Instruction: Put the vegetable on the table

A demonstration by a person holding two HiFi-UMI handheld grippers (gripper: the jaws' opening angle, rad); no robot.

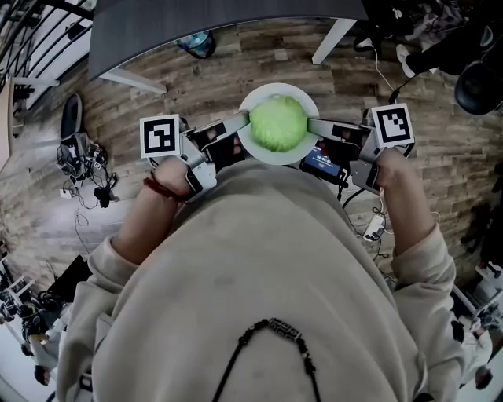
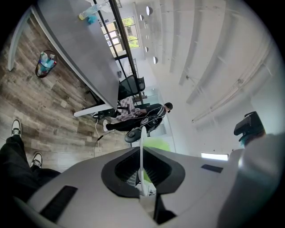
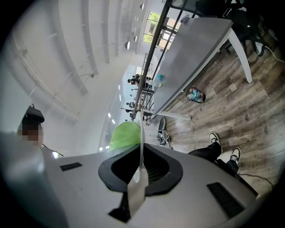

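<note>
Over the wood floor, short of the grey table, we carry a white plate. The left gripper is clamped on its left rim and the right gripper on its right rim. The round green vegetable sits on the plate, not on the table.

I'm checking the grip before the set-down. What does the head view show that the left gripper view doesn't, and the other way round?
Head view only: the whole round plate seen from above, with the left gripper and the right gripper on opposite edges. Left gripper view only: the plate's rim edge-on, pinched between that gripper's jaws, and a seated person beyond. Both: the green vegetable on the plate, the grey table and the wood floor.
</note>
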